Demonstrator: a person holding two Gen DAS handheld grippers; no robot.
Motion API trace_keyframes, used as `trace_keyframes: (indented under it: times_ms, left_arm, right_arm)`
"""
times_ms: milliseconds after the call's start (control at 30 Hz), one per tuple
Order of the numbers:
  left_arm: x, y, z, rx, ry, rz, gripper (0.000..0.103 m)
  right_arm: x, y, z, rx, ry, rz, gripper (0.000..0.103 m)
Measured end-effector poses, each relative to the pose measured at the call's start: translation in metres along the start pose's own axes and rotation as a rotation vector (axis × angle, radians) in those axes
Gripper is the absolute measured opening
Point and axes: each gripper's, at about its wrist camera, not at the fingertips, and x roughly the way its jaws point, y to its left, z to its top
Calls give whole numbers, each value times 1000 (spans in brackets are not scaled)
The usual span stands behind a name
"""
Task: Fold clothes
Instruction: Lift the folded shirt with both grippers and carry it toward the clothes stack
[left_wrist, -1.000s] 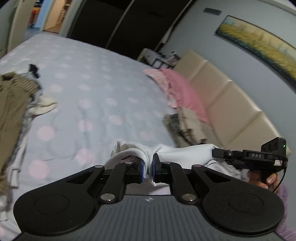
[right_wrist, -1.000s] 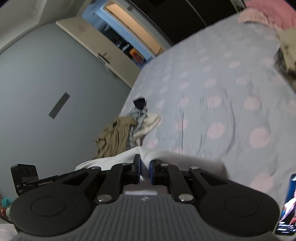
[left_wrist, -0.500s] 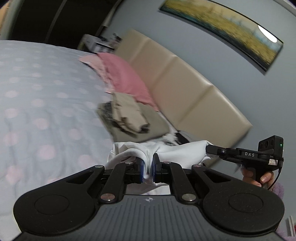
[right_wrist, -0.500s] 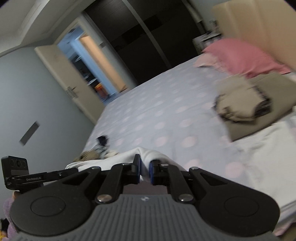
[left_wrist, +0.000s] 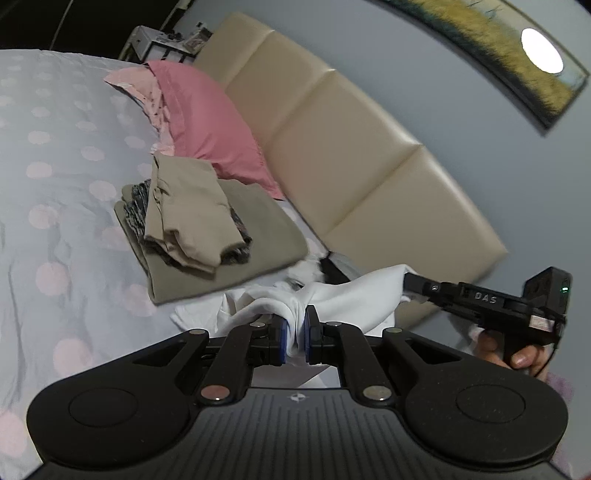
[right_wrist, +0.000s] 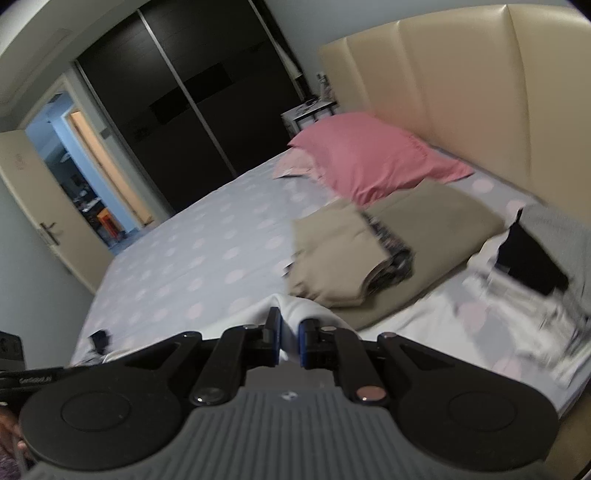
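Note:
A white garment (left_wrist: 351, 299) hangs stretched between both grippers above the bed. My left gripper (left_wrist: 295, 332) is shut on a bunched fold of it. To the right, the other gripper (left_wrist: 480, 299) holds the cloth's far corner, with a hand under its handle. In the right wrist view my right gripper (right_wrist: 289, 339) is shut on the white garment (right_wrist: 295, 314). A stack of folded clothes (left_wrist: 192, 221), beige and khaki with a dark patterned piece between, lies on the bed ahead; the same stack of folded clothes (right_wrist: 369, 251) shows in the right wrist view.
The bed has a pale sheet with pink dots (left_wrist: 55, 184). A pink pillow (left_wrist: 207, 122) leans near the beige padded headboard (left_wrist: 351, 155). Black and grey clothes (right_wrist: 535, 251) lie at the bed's right. A dark wardrobe (right_wrist: 192, 103) and an open door (right_wrist: 40, 192) stand beyond.
Both grippers have swung with the white garment from the bed's middle toward the headboard. The folded stack and pink pillow are now ahead; the heap of unfolded clothes has left view.

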Motion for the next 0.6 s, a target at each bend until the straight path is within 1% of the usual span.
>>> trace_keyframes:
  times_ms: [133, 233, 300, 367, 400, 467, 500, 600]
  left_arm:
    - [37, -6, 27, -7, -35, 20, 6]
    - [59, -14, 40, -8, -51, 11, 6]
    - [75, -17, 34, -6, -28, -1, 6]
    - [90, -21, 28, -4, -5, -12, 6]
    - [99, -22, 18, -3, 14, -21, 6]
    - [117, -22, -5, -6, 57, -33, 6]
    - [126, -21, -17, -11, 80, -36, 6]
    - [156, -14, -70, -46, 173, -44, 6]
  right_arm:
    - [34, -25, 35, 0, -23, -30, 10]
    - [50, -41, 58, -7, -64, -36, 10]
    - [59, -53, 68, -4, -78, -38, 10]
    - [64, -71, 69, 9, -51, -62, 10]
    - [67, -80, 69, 15, -36, -74, 10]
    - [72, -103, 56, 22, 11, -105, 10]
    - [75, -115, 46, 30, 41, -120, 10]
    - [83, -154, 7, 58, 139, -164, 11]
